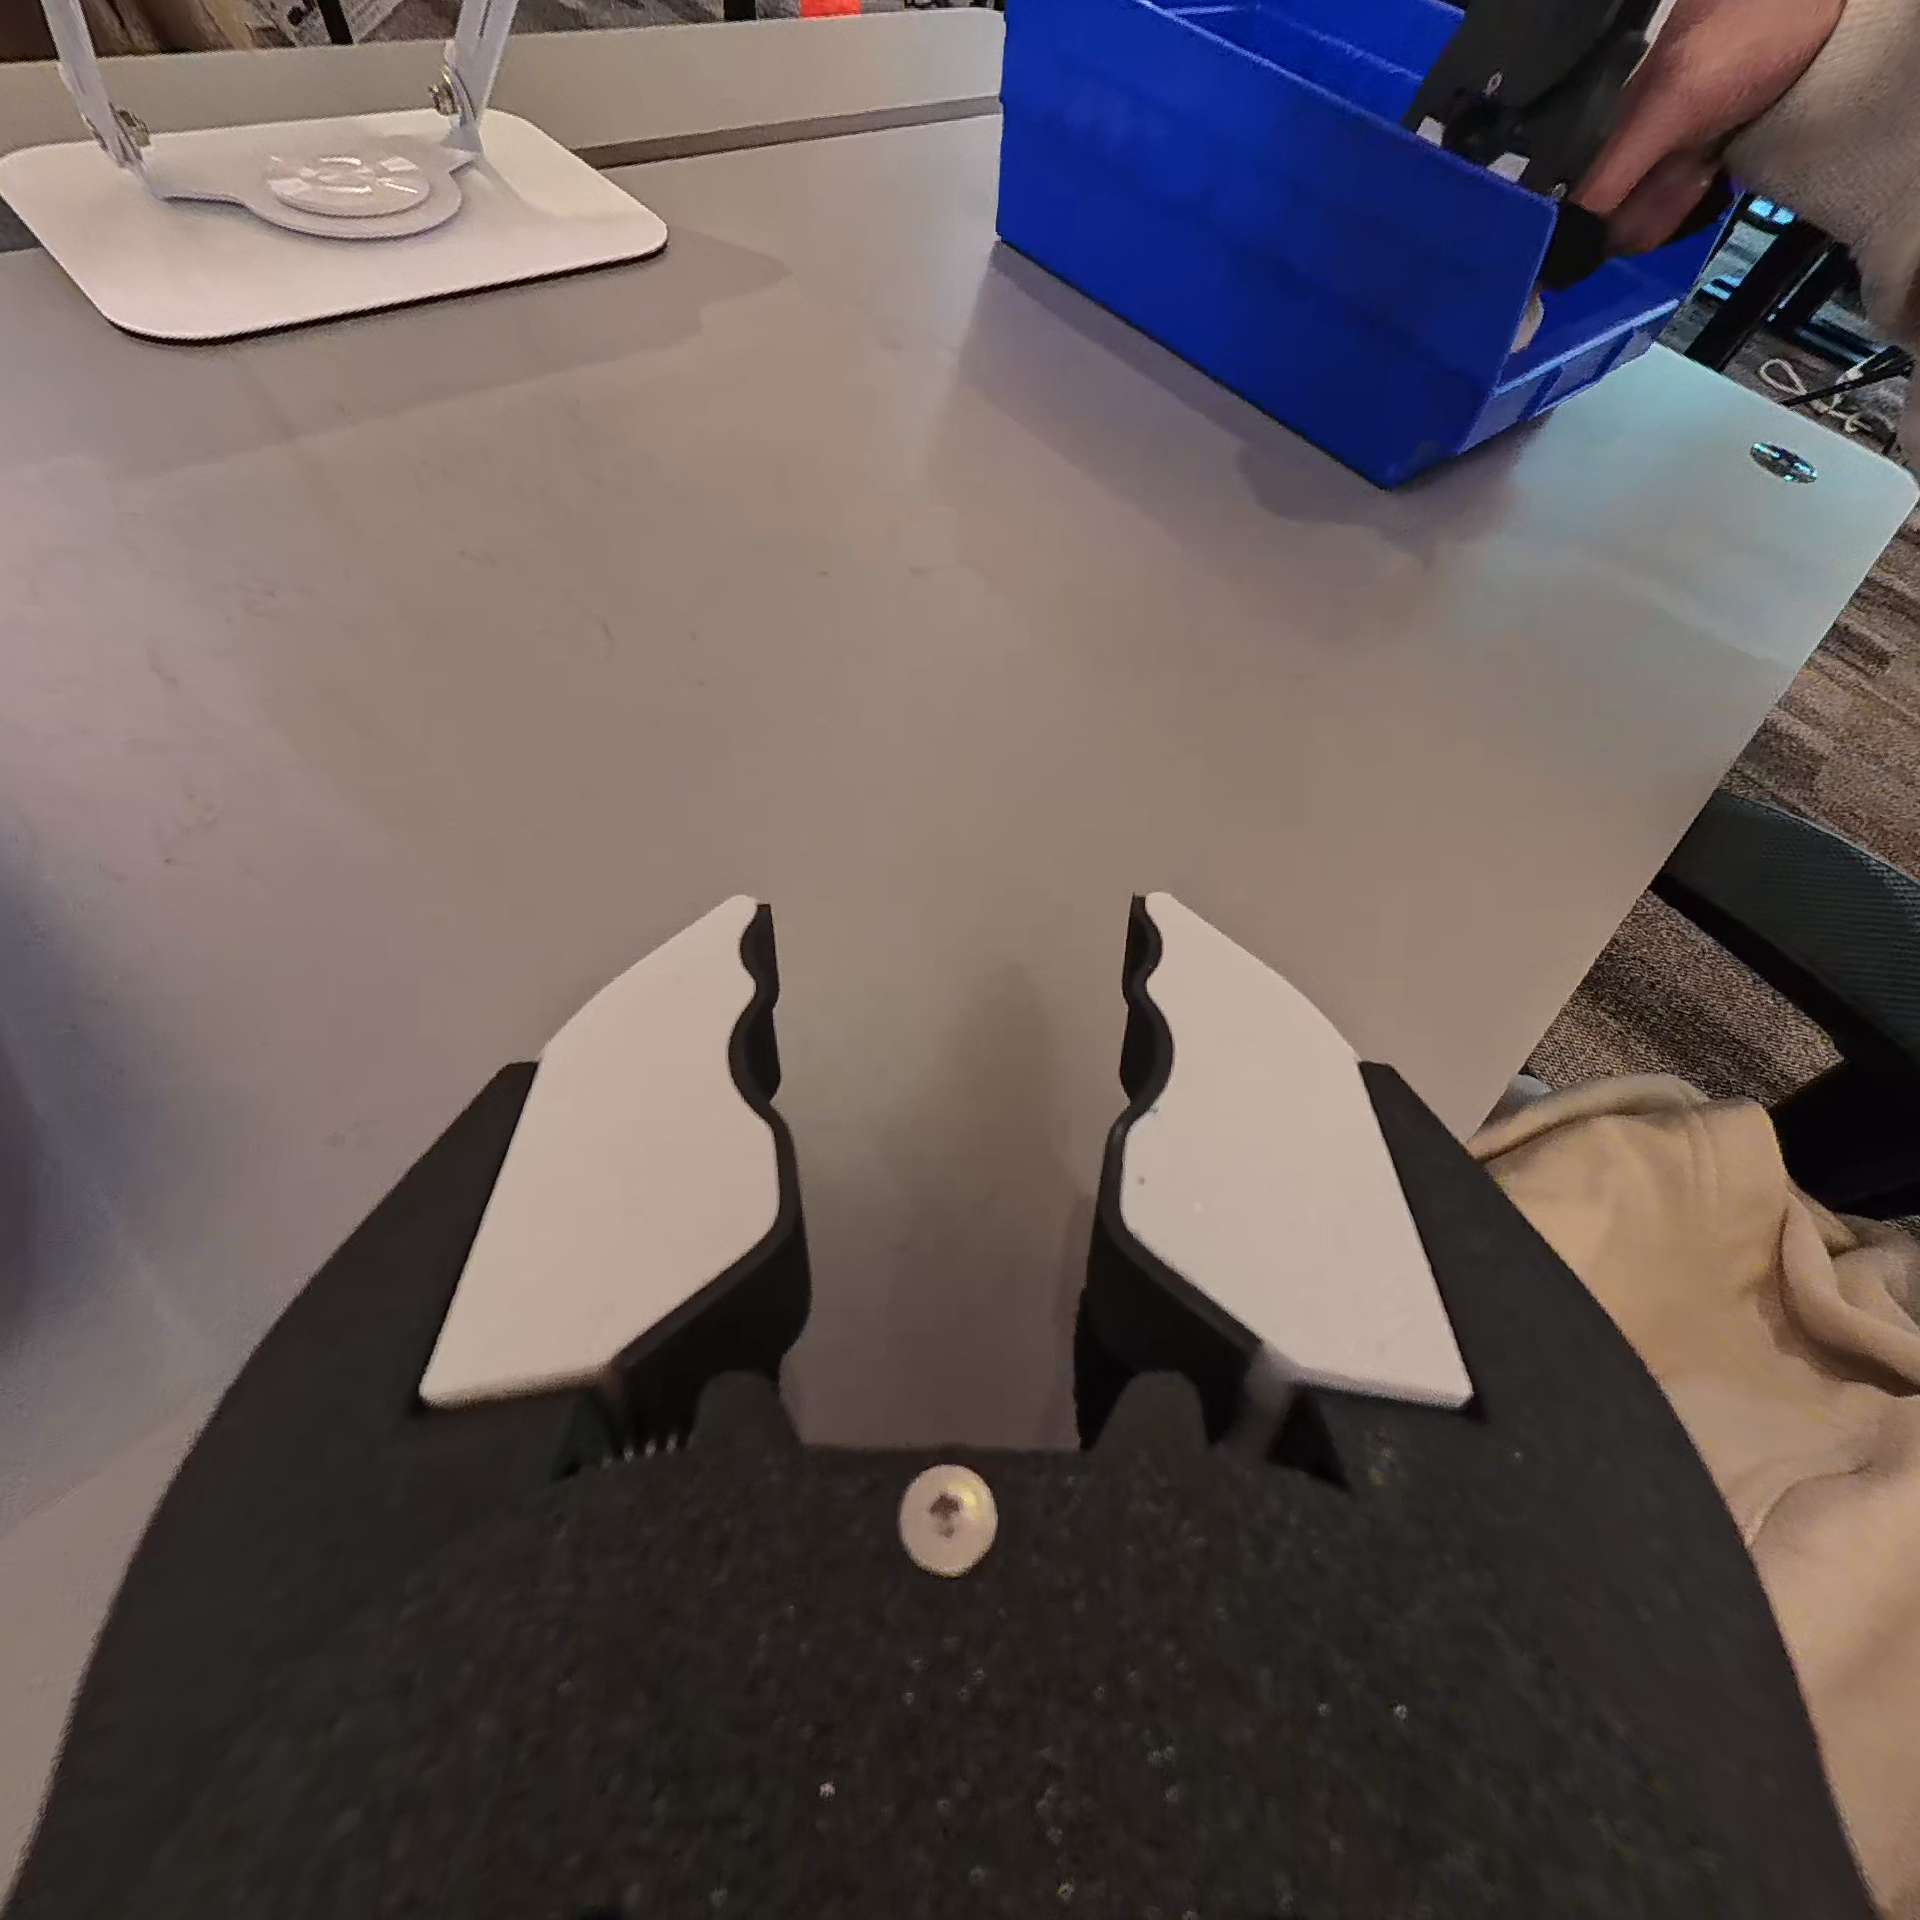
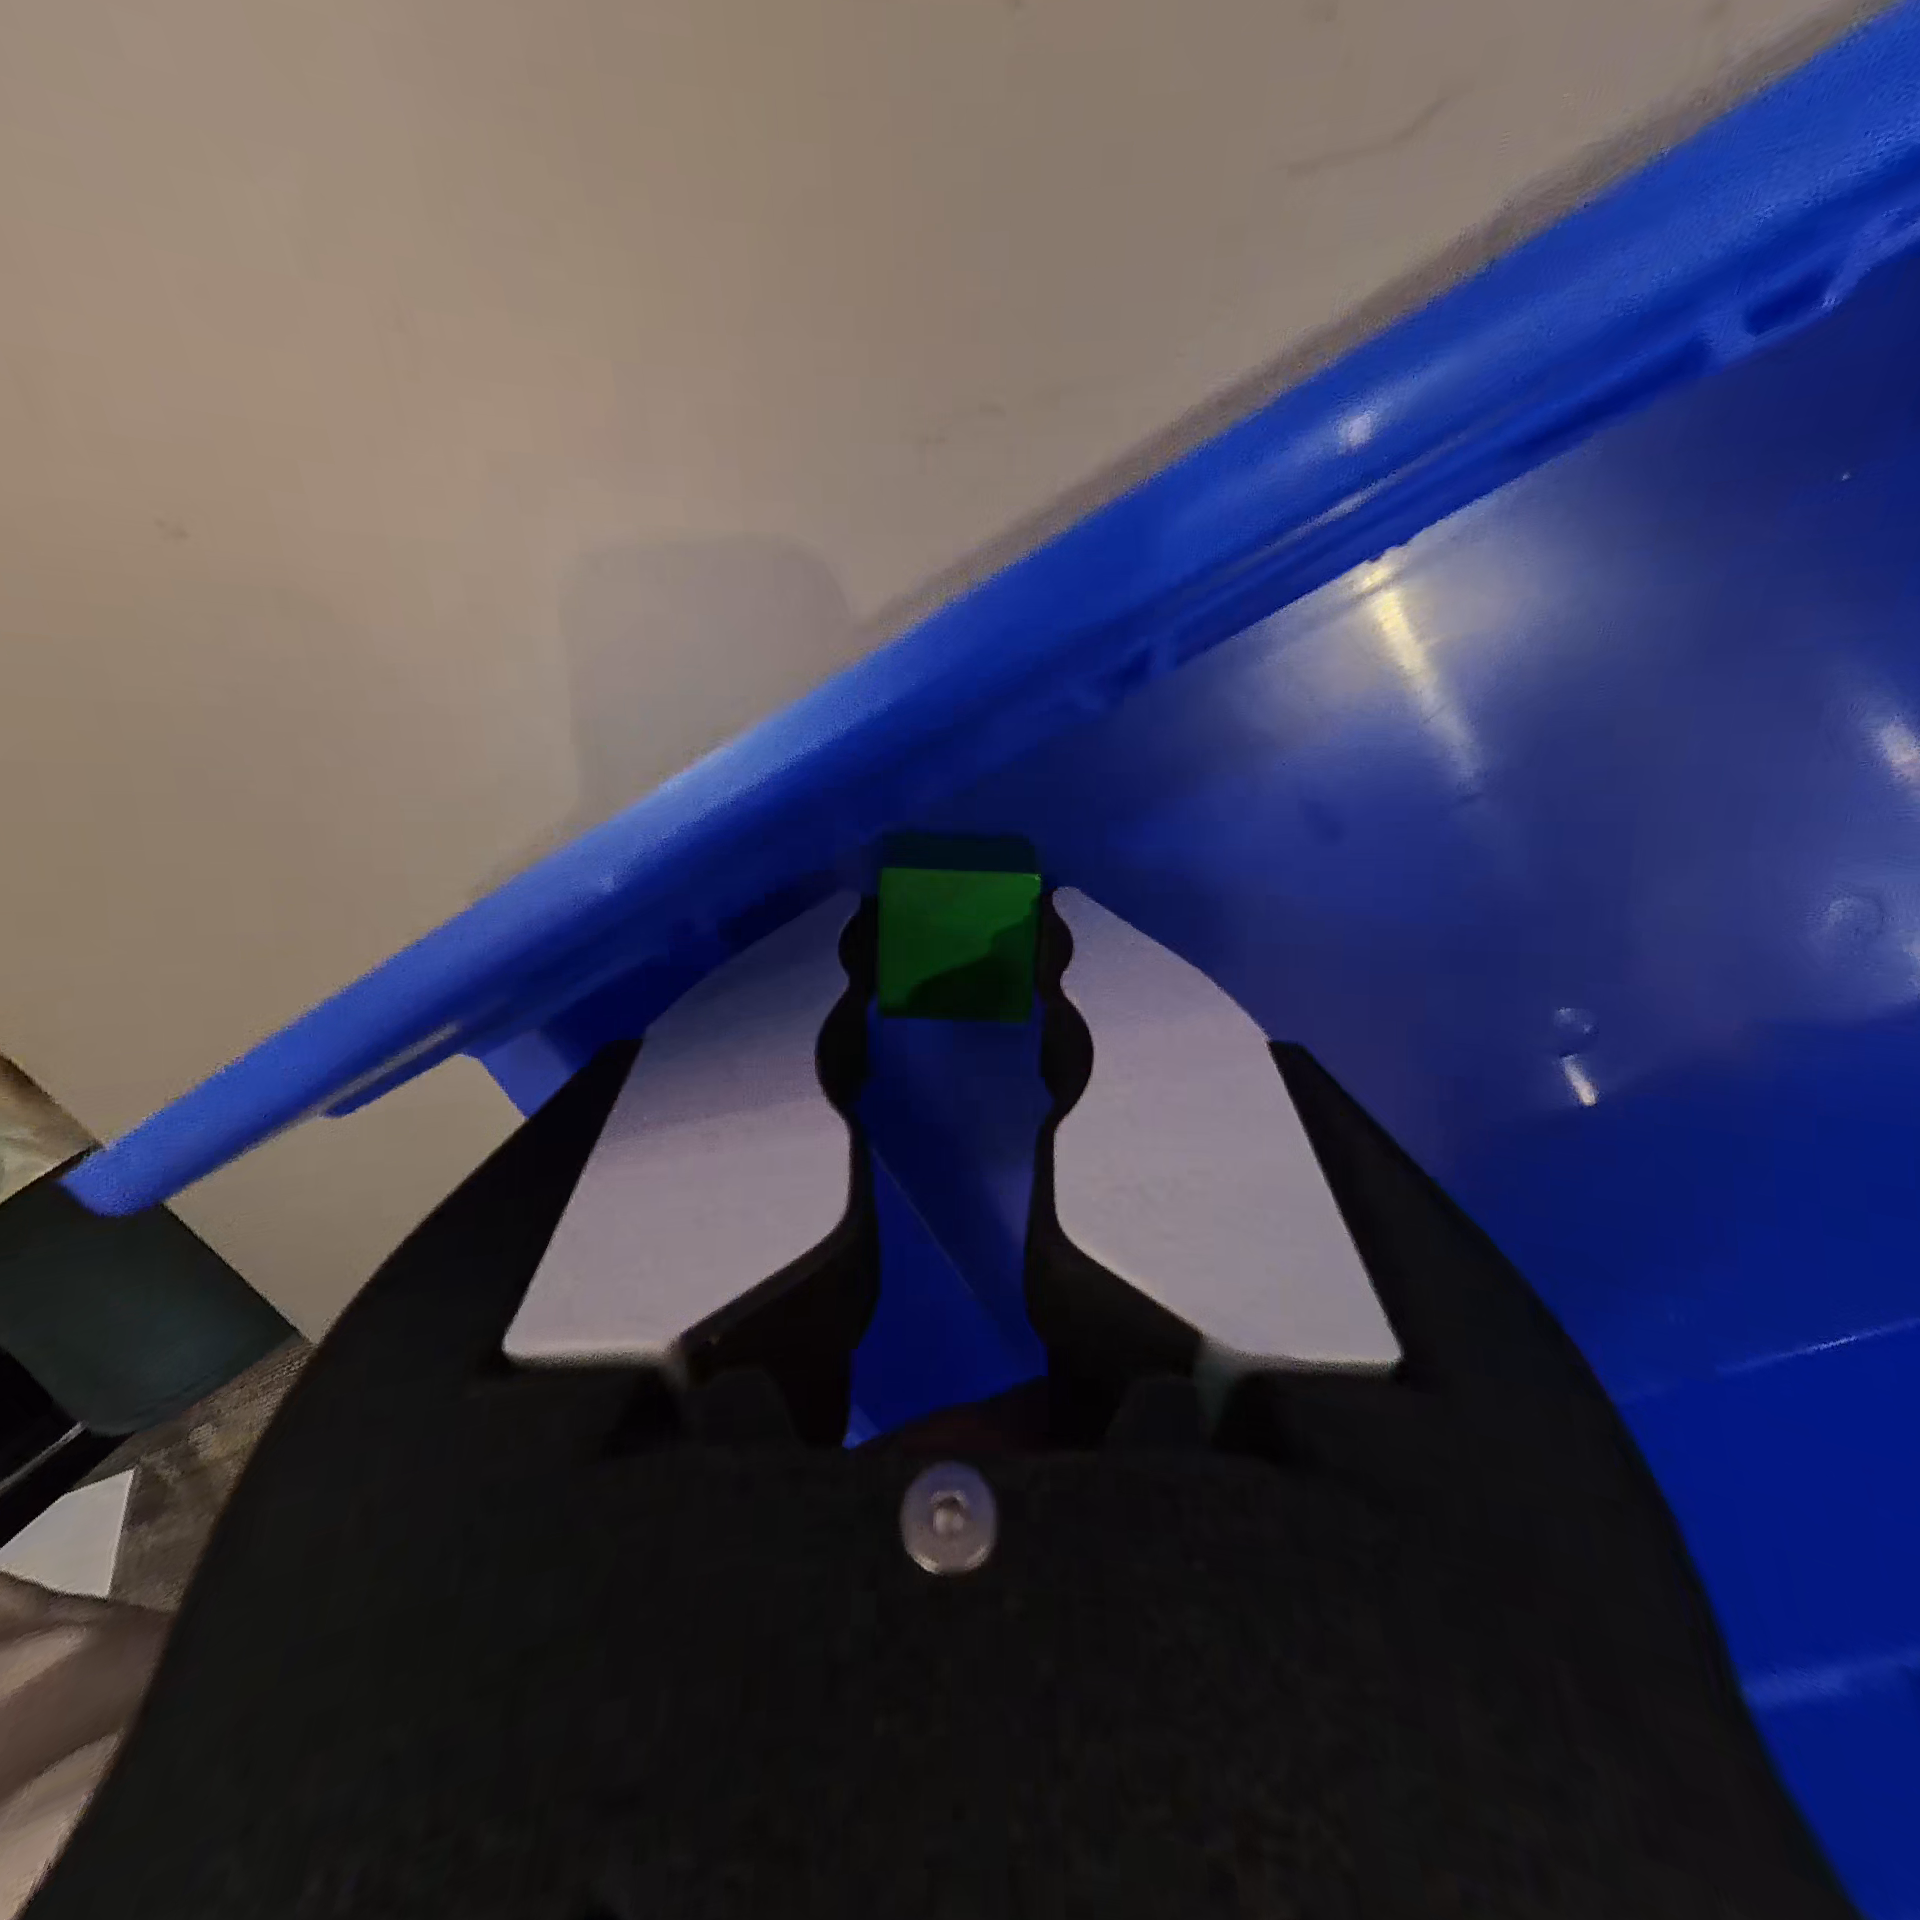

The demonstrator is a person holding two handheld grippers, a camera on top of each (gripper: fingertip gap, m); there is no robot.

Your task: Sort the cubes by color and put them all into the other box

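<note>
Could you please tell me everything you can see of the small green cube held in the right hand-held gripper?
The small glossy green cube looks like smooth plastic, with sharp edges and a dark shadow or reflection across its facing side. It is pinched between the black fingertips of the right hand-held gripper, which press on its left and right sides. It sits squarely, close to the rim of the blue plastic box, in front of its inner wall. Whether it touches the box cannot be told.

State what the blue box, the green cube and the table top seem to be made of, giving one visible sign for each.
Blue box: likely moulded plastic, glossy; bright highlights and moulded ribs on its wall.
Green cube, held in the right gripper: smooth and shiny with crisp edges; plastic or painted wood, hard to tell.
Table top: probably grey laminate, satin; soft reflections, rounded corner.
</note>
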